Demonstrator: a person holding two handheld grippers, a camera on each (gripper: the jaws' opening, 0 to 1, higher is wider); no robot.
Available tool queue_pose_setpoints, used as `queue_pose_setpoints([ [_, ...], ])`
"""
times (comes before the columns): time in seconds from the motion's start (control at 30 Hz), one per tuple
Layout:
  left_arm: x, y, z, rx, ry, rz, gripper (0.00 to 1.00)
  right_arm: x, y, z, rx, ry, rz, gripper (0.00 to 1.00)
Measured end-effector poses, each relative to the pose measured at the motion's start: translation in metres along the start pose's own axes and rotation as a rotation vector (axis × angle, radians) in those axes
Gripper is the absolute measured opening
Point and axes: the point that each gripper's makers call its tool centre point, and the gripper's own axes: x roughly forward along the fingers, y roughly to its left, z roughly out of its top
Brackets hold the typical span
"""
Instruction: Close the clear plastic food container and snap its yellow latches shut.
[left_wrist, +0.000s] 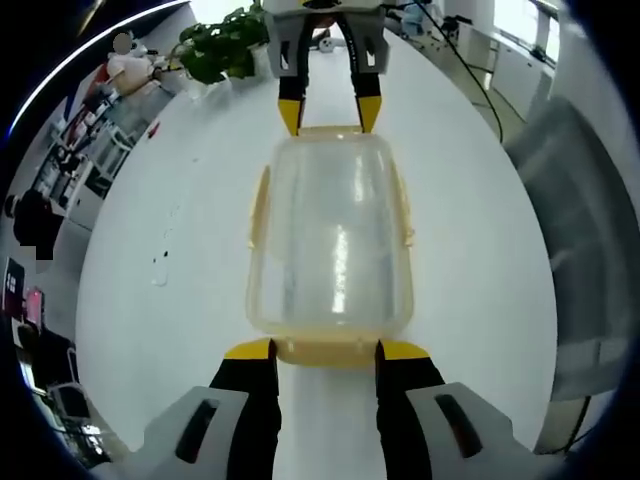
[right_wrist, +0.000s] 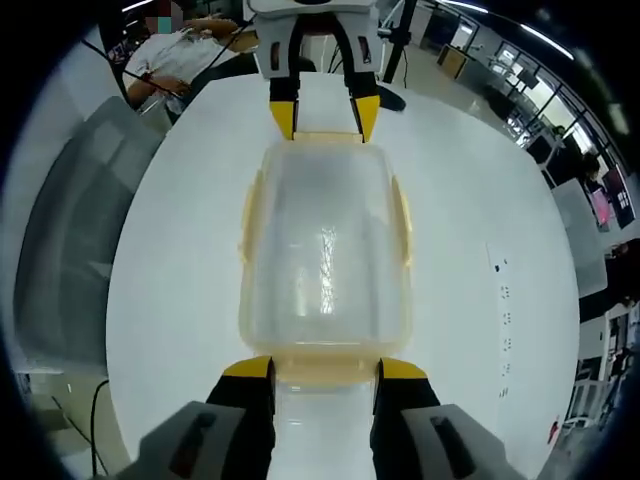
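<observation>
The clear plastic food container (left_wrist: 330, 240), lid on, sits mid-table, well in from every edge of the white table (left_wrist: 470, 260). The left gripper (left_wrist: 325, 350) and right gripper (right_wrist: 325, 368) straddle opposite end yellow latches (right_wrist: 325, 372) with jaws spread, probably to press them; the side latches seem unsnapped.

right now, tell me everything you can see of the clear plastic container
The clear plastic container is a rounded rectangular box, cloudy-translucent, with a pale yellow rim and yellow latches along its long sides. Its lid is on. It rests flat on the white table, lengthwise between the two tongs. The left tongs bracket one short end's yellow latch, the right tongs the opposite one. Whether the latches are fully snapped cannot be told.
</observation>
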Motion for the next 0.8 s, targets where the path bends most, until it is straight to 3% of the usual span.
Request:
queue_pose_setpoints([
  [0.47,0.013,-0.001,0.027,-0.014,-0.012,-0.005,0.34,-0.009,-0.002,-0.028,-0.009,0.011,0.013,0.35],
  [0.8,0.023,0.000,0.038,-0.019,-0.016,-0.011,0.34,-0.011,-0.003,-0.043,-0.010,0.016,0.024,0.35],
])
